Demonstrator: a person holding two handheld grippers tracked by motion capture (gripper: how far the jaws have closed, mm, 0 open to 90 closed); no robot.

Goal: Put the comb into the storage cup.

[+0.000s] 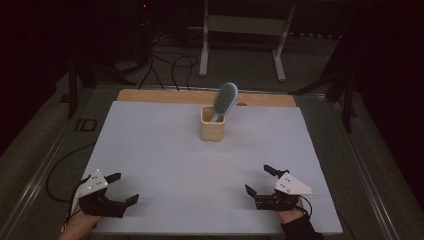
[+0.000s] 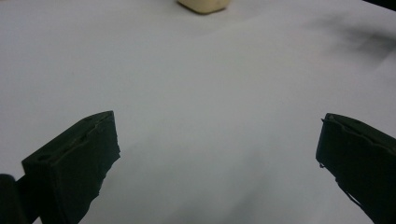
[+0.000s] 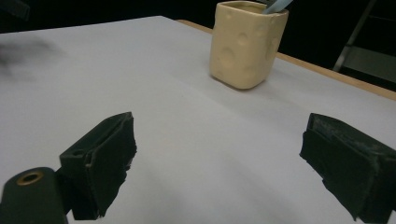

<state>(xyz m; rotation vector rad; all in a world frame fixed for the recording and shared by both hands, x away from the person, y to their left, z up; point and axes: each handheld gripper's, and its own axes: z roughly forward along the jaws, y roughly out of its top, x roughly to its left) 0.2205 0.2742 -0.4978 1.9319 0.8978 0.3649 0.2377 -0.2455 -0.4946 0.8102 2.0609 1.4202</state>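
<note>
Down at the near edge of the white sheet [image 1: 165, 150], the left gripper [image 1: 124, 188] and right gripper [image 1: 259, 180] both sit low with jaws spread wide and nothing between them, one near each front corner and well apart. Further back, about mid-width toward the far edge, there's a cream cup [image 1: 212, 124] with round dimples standing upright. A blue hairbrush [image 1: 224, 99] stands handle-down in it, leaning right, with the wooden table edge [image 1: 150, 95] peeking out behind.

A blue oval plastic hairbrush [image 1: 224, 101] stands tilted in a cream square ceramic cup [image 1: 212, 125] toward the far middle of the white-covered wooden bench [image 1: 165, 165]. Near the front edge, the left hand-held gripper [image 1: 125, 187] and right hand-held gripper [image 1: 257, 179] sit well apart.
</note>
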